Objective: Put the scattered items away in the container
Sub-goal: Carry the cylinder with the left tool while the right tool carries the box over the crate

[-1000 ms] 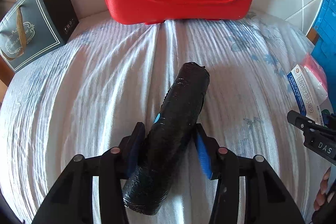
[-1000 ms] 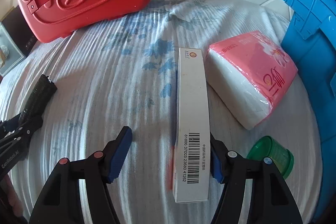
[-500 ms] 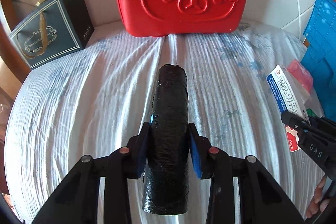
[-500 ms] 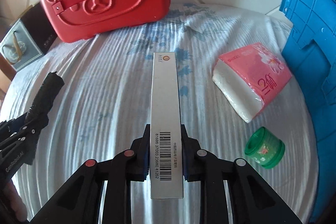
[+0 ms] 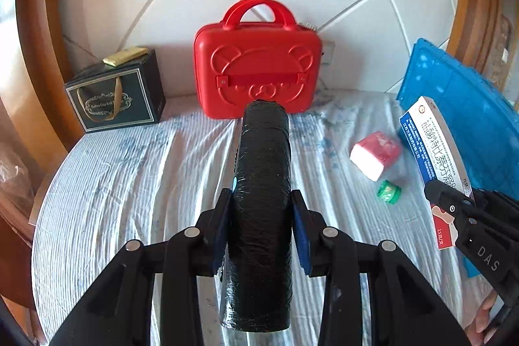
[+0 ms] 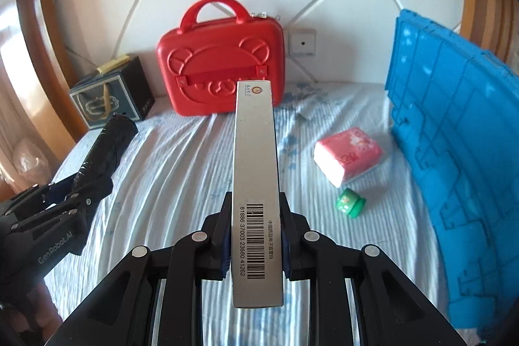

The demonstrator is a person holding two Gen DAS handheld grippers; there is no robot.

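Note:
My left gripper (image 5: 262, 209) is shut on a black wrapped roll (image 5: 261, 200) and holds it lifted above the striped bedspread (image 5: 146, 171). My right gripper (image 6: 255, 216) is shut on a long white box (image 6: 256, 171) with a barcode, also lifted. Each gripper shows in the other's view: the roll (image 6: 107, 148) at left, the box (image 5: 434, 158) at right. A pink tissue pack (image 6: 348, 154) and a small green jar (image 6: 350, 203) lie on the bed beside the blue crate (image 6: 454, 135) at the right.
A red bear-face case (image 6: 223, 67) stands against the tiled wall at the back. A dark gift bag (image 6: 110, 99) stands to its left. A wooden frame curves along both sides.
Both grippers have closed on their items and lifted them well above the bed; the views now tilt up and show the wall.

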